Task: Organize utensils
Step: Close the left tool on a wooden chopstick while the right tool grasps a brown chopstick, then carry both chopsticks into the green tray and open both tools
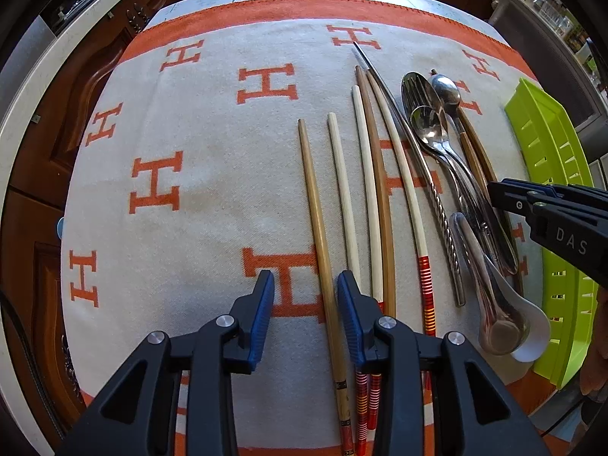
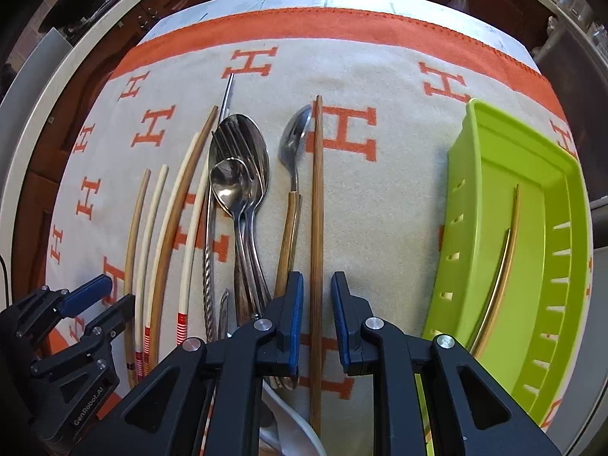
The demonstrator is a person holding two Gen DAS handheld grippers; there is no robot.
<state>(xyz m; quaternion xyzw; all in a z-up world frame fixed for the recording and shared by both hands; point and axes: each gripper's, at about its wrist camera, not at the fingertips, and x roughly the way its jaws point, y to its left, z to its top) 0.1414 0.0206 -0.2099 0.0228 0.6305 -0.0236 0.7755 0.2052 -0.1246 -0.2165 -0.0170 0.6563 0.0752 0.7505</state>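
Several chopsticks lie side by side on an orange-and-cream cloth (image 1: pixel 182 228). My left gripper (image 1: pixel 306 277) points down over a brown chopstick (image 1: pixel 317 205); its blue pads (image 1: pixel 264 304) stand either side of the stick with a gap, open. My right gripper (image 2: pixel 317 277) straddles another brown chopstick (image 2: pixel 317 190), and narrow gaps show on both sides of it. Beside that stick lie a wooden-handled spoon (image 2: pixel 294 140) and a pile of steel spoons and a fork (image 2: pixel 239 167). A green tray (image 2: pixel 475 197) at the right holds thin chopsticks (image 2: pixel 507 250).
A twisted metal chopstick (image 1: pixel 437 220) and a white ceramic spoon (image 1: pixel 532 330) lie between the two grippers. The left gripper (image 2: pixel 110 296) shows at the lower left of the right wrist view. Dark wooden cabinets (image 1: pixel 95 87) lie beyond the cloth's far edge.
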